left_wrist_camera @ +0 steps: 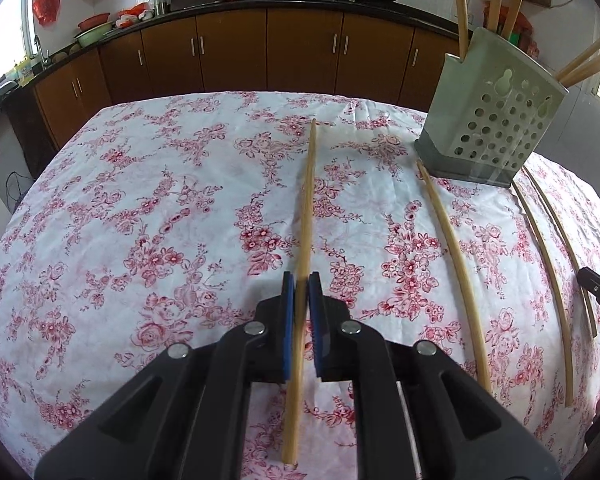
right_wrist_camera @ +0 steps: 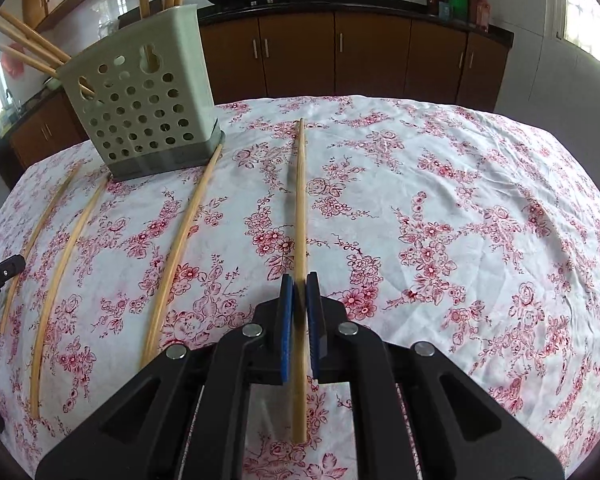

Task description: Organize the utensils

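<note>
Left wrist | floral tablecloth (left_wrist_camera: 140, 220), brown cabinets (left_wrist_camera: 236, 56) | left tongs (left_wrist_camera: 301, 296), right tongs (right_wrist_camera: 299, 294) each grip a chopstick

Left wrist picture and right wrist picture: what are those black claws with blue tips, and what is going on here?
There is no robot here. A person holds a black two-finger clamp with blue pads in each hand, and a wide-angle camera on each clamp looks forward along its fingers. One picture comes from the left gripper, the other from the right gripper, so the same table is seen from two sides.

The table wears a white cloth with pink flowers. On it stands a pale green plastic holder with round holes, with wooden chopsticks standing in it. More lie loose on the cloth, such as this loose chopstick.

Each gripper is shut on one long wooden chopstick: the left-held chopstick and the right-held chopstick.
</note>
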`<state>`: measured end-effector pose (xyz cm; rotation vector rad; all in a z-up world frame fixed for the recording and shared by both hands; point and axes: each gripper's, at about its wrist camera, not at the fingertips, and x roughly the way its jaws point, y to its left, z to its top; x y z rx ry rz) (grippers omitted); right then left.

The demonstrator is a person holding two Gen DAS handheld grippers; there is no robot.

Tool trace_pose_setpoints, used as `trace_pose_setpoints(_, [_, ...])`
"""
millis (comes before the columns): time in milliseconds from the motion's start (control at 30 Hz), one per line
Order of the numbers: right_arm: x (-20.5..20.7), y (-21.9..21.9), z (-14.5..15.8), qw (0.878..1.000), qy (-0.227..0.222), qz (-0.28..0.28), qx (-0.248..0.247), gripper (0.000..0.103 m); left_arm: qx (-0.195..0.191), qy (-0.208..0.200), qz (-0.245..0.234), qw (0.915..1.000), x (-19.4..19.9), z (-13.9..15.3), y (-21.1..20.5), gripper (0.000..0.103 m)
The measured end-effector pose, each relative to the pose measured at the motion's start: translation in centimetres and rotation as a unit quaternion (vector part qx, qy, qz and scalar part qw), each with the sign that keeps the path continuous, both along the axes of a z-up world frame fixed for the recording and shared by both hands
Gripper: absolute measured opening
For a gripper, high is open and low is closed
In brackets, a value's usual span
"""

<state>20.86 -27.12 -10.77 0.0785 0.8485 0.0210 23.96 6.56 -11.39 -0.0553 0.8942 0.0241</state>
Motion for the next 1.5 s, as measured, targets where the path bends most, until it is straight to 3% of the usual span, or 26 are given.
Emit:
trace_pose_setpoints(333, [0.15, -0.1, 0.0, 1.0, 0.0, 0.0, 0.006, 0.008, -0.019, -0.002, 0.001, 0.9998, -0.66, 0.12, 0.32, 0.011])
trace_pose_setpoints(1500, [0.19, -0.09, 0.09, 1.0, 0.0, -0.001, 0.008, 0.008, -0.024, -0.002, 0.003, 0.9997, -0.79, 0.23, 0.3, 0.011])
